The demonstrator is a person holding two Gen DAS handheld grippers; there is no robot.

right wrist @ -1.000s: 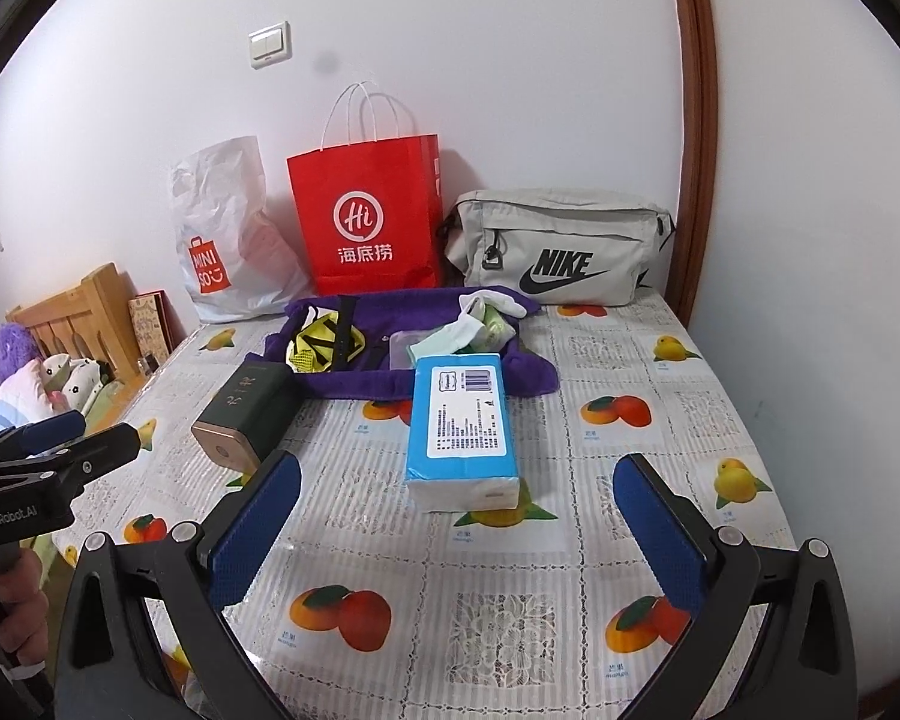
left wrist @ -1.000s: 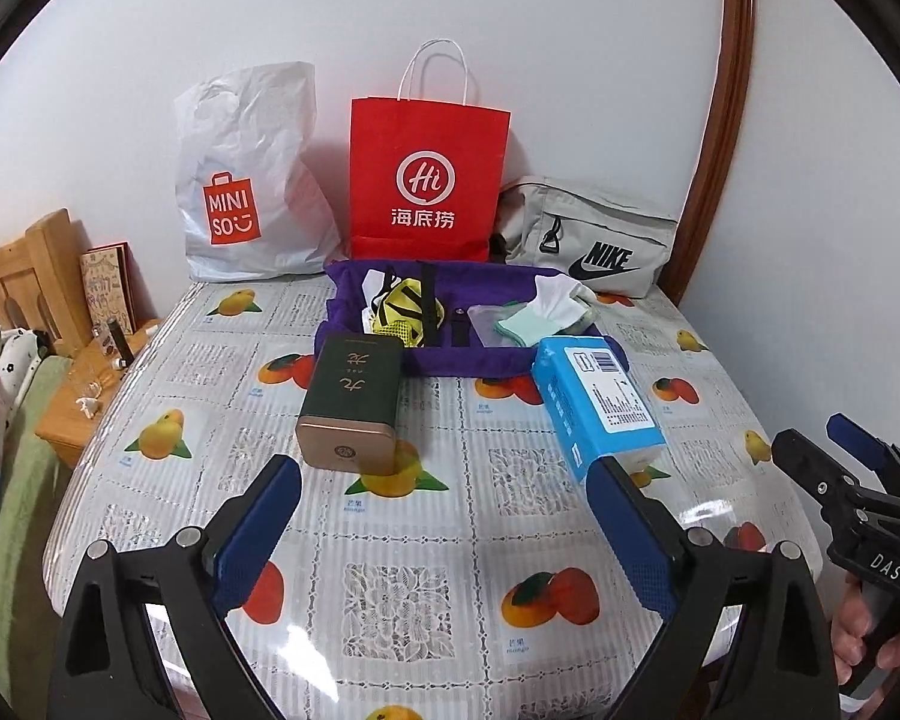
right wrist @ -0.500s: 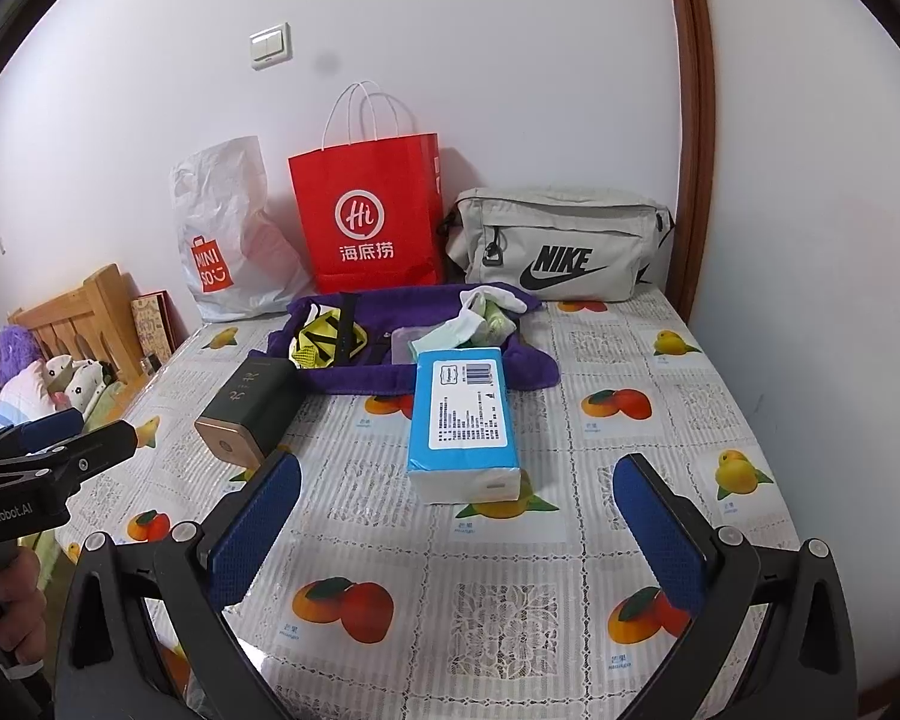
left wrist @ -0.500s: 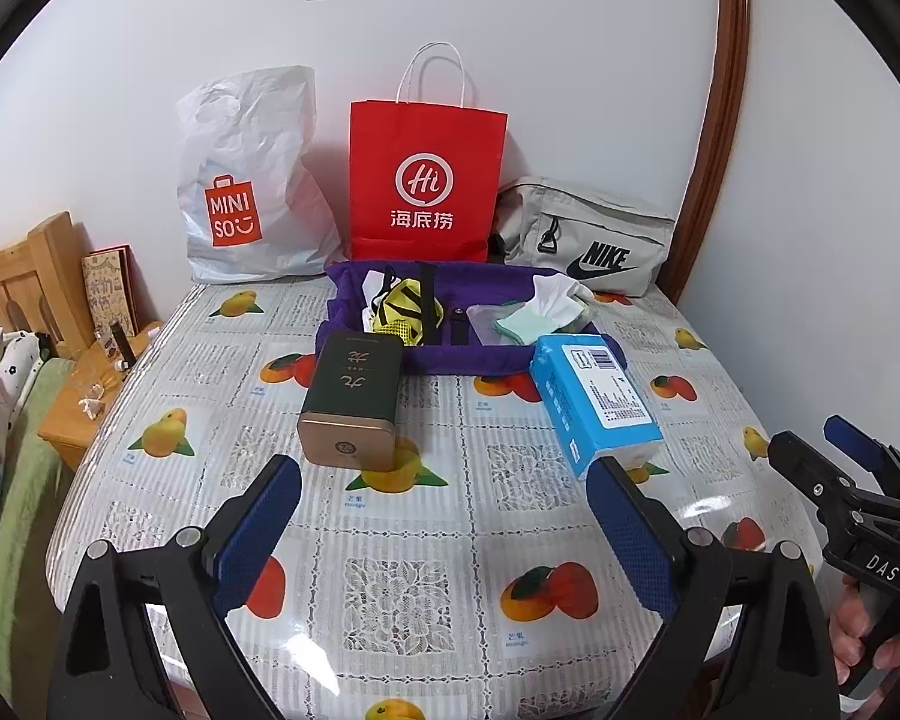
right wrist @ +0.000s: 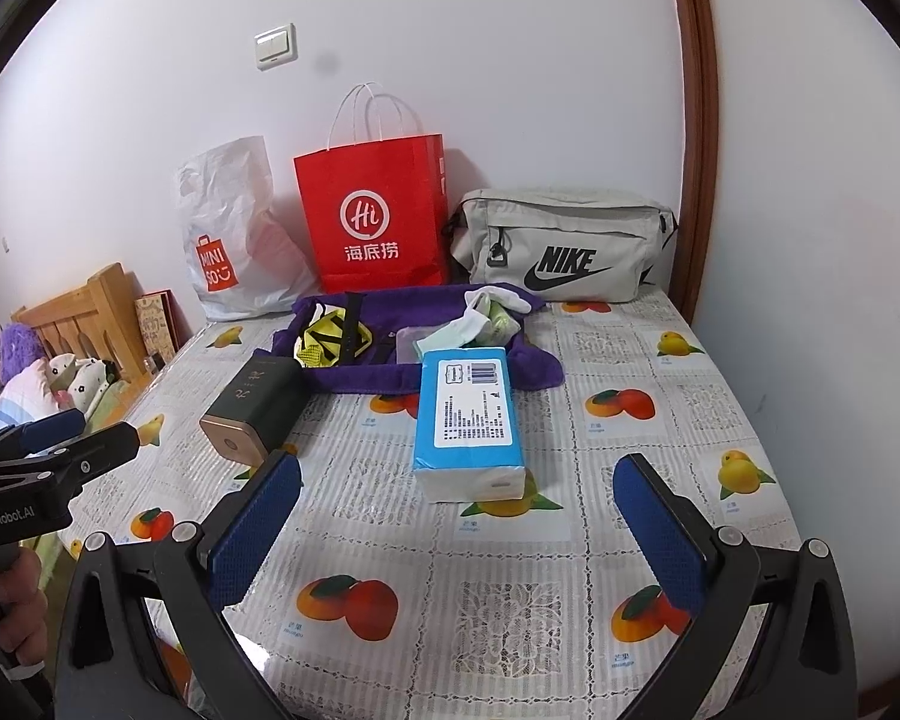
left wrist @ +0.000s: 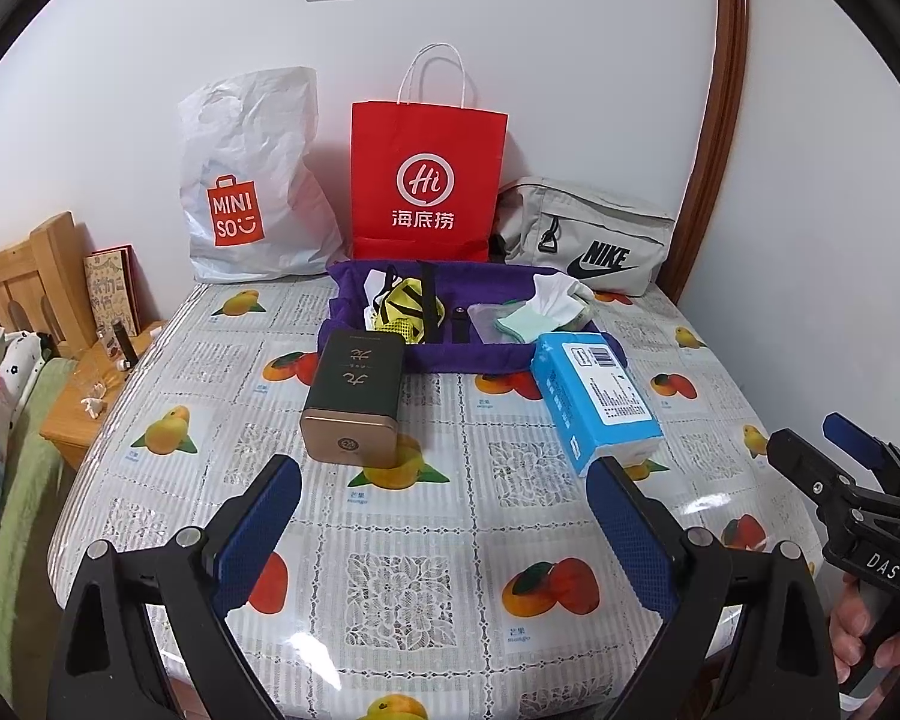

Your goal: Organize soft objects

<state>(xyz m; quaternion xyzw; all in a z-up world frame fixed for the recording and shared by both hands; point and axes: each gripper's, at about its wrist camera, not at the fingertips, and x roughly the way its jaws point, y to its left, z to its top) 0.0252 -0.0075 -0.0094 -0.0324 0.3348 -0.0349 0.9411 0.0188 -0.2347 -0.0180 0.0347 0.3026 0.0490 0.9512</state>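
My left gripper (left wrist: 444, 531): jaws spread wide, empty, above near table (left wrist: 414, 546) edge. My right gripper (right wrist: 456, 531): likewise wide apart, holding nothing. Blue tissue pack (right wrist: 468, 414): flat on fruit-print cloth, ahead of right gripper. Dark green tin (left wrist: 357, 393): left of pack, apart. Purple organizer (left wrist: 450, 354): behind both, holding yellow mesh item (left wrist: 405, 306) and white-green cloths (left wrist: 540, 312).

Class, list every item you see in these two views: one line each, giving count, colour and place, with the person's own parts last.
tissue pack: 1, blue, table middle
tin: 1, dark green, left of tissue pack
organizer: 1, purple, behind both
Minisо bag: 1, white, at wall
paper bag: 1, red, at wall
Nike bag: 1, grey, at wall
table: 1, fruit-print cover
left hand-held gripper: 1, black and blue, open
right hand-held gripper: 1, black and blue, open
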